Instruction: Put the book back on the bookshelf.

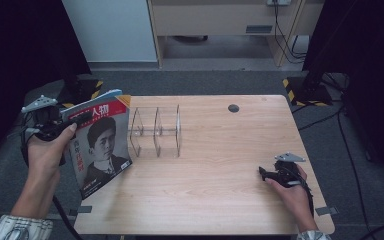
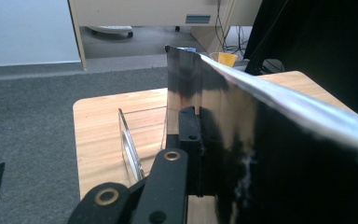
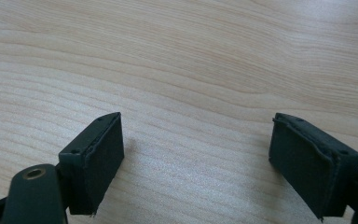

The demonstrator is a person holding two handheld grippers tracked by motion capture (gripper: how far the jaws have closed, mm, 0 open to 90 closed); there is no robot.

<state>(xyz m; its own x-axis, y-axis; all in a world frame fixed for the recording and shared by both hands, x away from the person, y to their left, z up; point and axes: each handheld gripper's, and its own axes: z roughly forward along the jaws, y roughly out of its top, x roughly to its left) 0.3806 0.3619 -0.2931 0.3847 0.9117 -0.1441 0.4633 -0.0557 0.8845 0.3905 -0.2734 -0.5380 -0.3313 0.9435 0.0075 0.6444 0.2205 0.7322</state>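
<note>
Magazine [image 1: 101, 145] upright in left gripper [image 1: 55, 127], beside clear rack [image 1: 156, 131] on table [image 1: 215, 170]

1. You work at a light wood-grain surface [image 1: 220, 170] with a round dark cable hole [image 1: 233, 108] near its far edge.
2. Around it lies grey carpet [image 1: 215, 82], marked with yellow-black hazard tape [image 1: 292, 90].
3. Beyond stand a pale wooden cabinet [image 1: 215, 20], a white panel [image 1: 111, 30] and black curtains [image 1: 20, 45].

Magazine [image 1: 101, 145] left of rack [image 1: 156, 131]
</note>
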